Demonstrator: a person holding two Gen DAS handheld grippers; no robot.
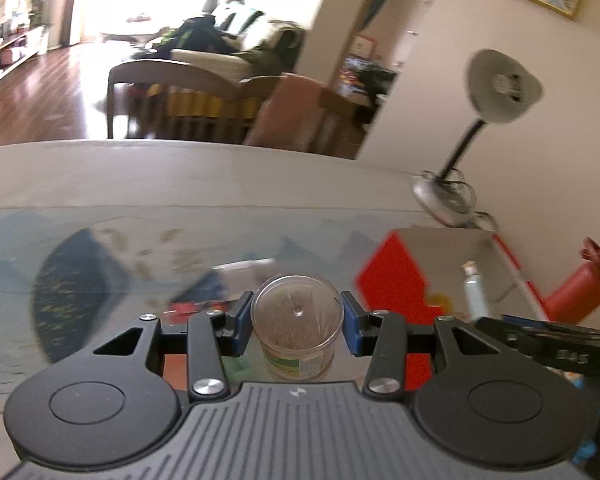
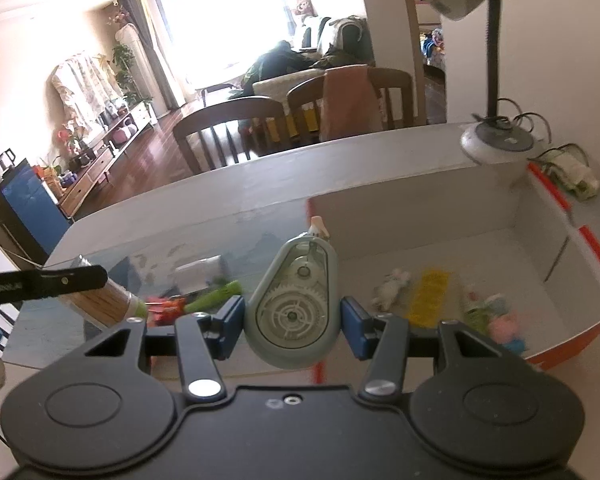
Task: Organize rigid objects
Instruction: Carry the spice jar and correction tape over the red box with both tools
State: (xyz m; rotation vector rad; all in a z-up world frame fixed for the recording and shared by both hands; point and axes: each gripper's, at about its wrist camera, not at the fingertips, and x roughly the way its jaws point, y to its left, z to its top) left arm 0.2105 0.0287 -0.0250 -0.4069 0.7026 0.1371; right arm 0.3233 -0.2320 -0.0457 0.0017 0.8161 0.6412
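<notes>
My left gripper (image 1: 297, 320) is shut on a clear round toothpick jar (image 1: 296, 326), held above the table. The jar also shows in the right wrist view (image 2: 100, 304), under the left gripper's finger. My right gripper (image 2: 293, 316) is shut on a grey-green correction tape dispenser (image 2: 294, 304), held over the near left edge of the red box with white inside (image 2: 420, 216). Inside the box lie a yellow flat piece (image 2: 430, 294), a small white toy (image 2: 392, 288) and a pink and green toy (image 2: 496, 320). The box also shows in the left wrist view (image 1: 396, 272).
A desk lamp (image 2: 496, 136) stands behind the box at the back right. On the table mat lie a green stick (image 2: 216, 296), a red item (image 2: 166, 306) and a white packet (image 2: 202, 270). Chairs (image 2: 228, 128) stand beyond the far table edge. A red toy (image 1: 580, 284) sits right.
</notes>
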